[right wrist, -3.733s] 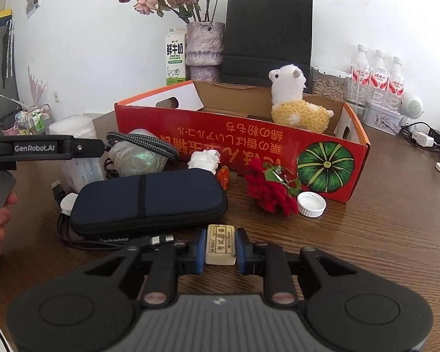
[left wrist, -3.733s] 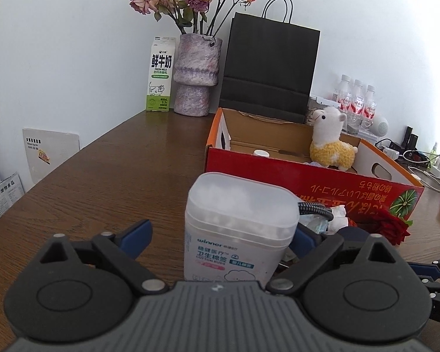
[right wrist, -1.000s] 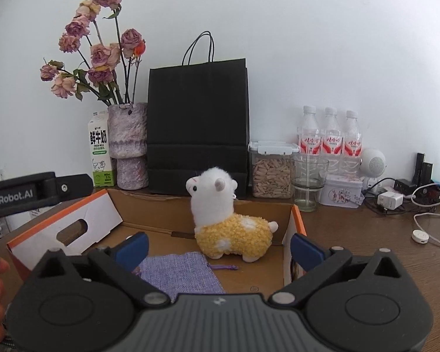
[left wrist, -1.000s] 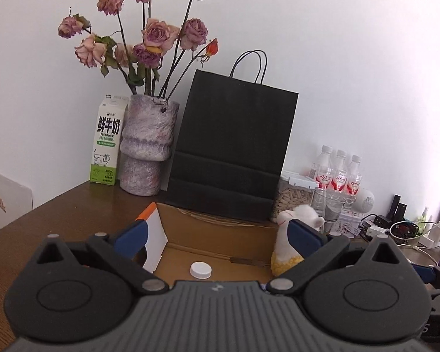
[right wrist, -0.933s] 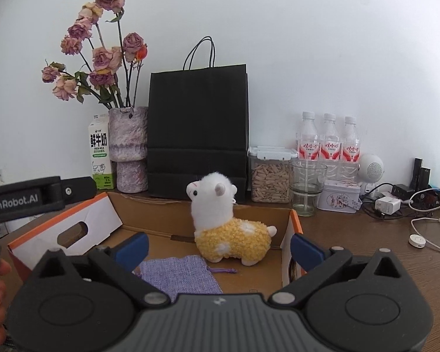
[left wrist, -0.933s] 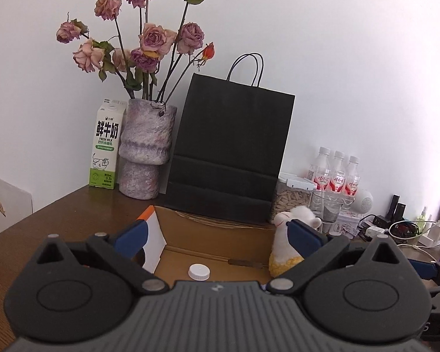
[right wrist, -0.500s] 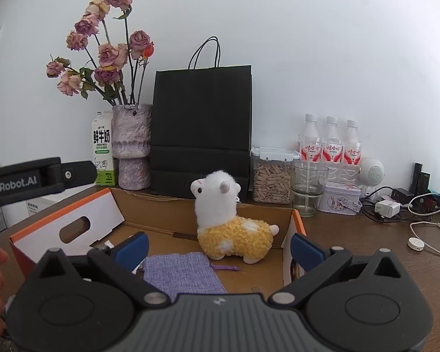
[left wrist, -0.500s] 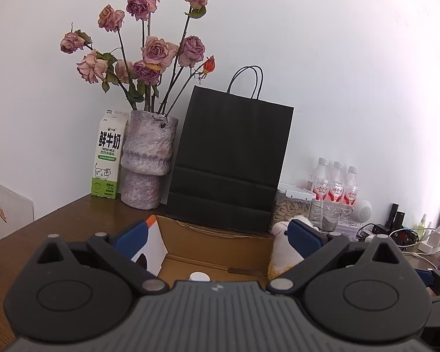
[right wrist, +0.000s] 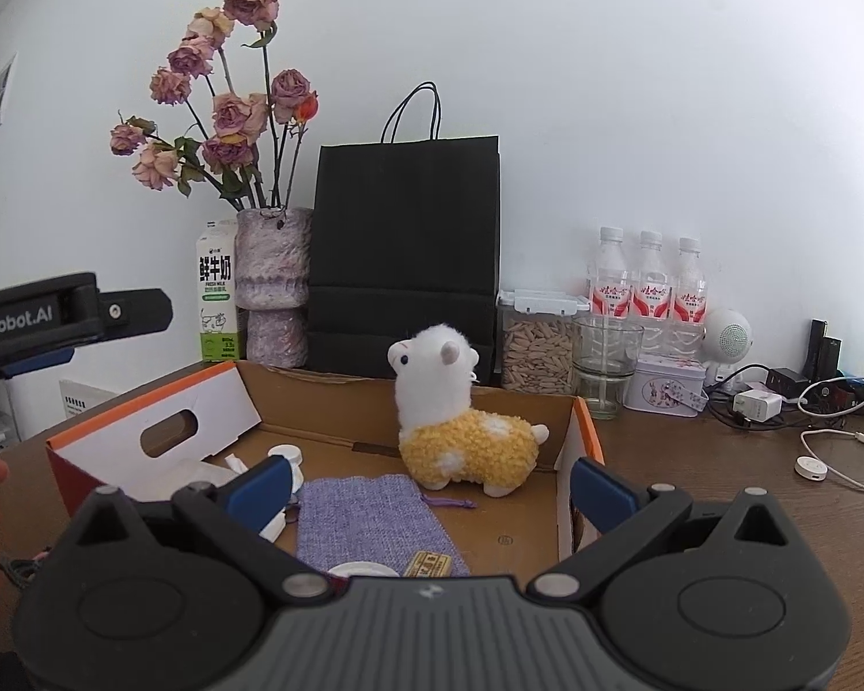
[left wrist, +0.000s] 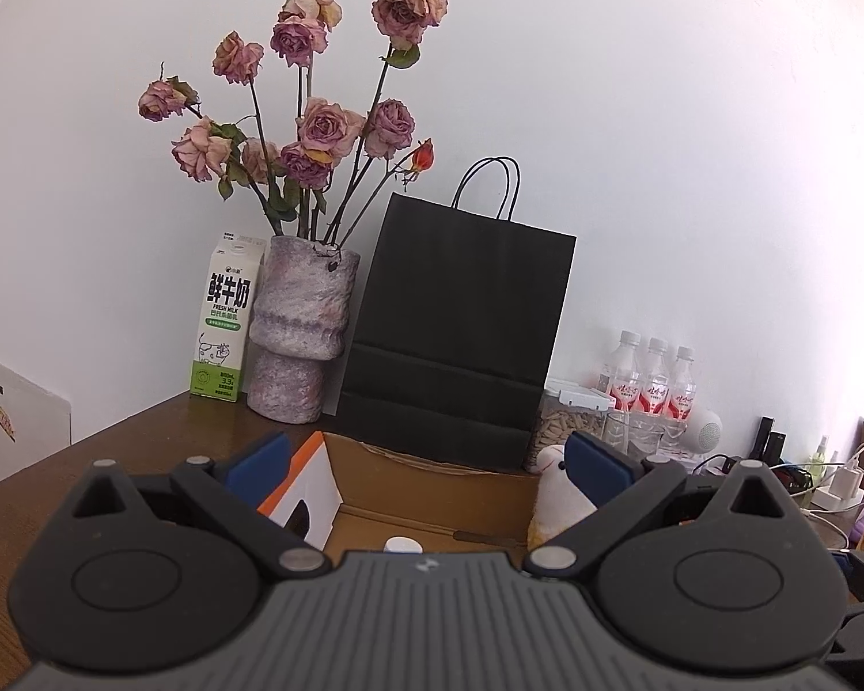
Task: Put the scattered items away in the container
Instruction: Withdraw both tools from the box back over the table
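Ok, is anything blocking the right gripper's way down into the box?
Nothing visible covers the opening. The right gripper is open and empty, facing the open-topped cardboard box. Inside, the alpaca plush stands at the back and the purple pouch lies mid-floor. The floor right of the pouch looks free.

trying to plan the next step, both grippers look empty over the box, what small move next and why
Probably draw the right gripper back out of the cardboard box toward the table for another item. Its jaws stand open with nothing between them, and the small tan block already lies on the purple pouch inside.
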A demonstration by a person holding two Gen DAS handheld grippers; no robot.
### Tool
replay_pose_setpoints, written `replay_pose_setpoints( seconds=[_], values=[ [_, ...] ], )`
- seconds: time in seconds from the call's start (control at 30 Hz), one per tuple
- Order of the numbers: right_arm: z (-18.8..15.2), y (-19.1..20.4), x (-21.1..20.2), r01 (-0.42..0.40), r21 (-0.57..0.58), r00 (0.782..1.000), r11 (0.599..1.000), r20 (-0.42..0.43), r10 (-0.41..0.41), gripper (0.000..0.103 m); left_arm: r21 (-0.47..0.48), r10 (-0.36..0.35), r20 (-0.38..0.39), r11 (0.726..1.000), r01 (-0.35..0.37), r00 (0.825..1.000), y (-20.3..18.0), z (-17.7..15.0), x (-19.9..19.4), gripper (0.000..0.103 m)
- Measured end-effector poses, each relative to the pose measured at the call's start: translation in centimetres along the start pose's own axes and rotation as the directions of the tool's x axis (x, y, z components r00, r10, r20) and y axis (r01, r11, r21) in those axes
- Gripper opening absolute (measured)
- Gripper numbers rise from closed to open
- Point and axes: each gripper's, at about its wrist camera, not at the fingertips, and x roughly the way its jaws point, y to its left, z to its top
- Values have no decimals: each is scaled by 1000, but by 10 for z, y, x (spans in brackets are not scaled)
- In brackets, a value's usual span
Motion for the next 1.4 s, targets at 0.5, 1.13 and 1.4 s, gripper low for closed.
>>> replay_pose_setpoints(
  seconds=[0.5,1.13,1.4],
  values=[
    [-26,7,-39,18,-42,1000,999,4,-18,103,-44,24,-51,999,-27,998,31,-8,-37,103],
    [-43,10,-83,25,-25,999,999,-27,-25,103,12,135,-54,991,-134,989,48,-32,-107,103],
    [-50,10,-99,22,26,996,999,-84,-20,103,123,206,-144,974,-189,968,50,-39,-145,103]
  ],
)
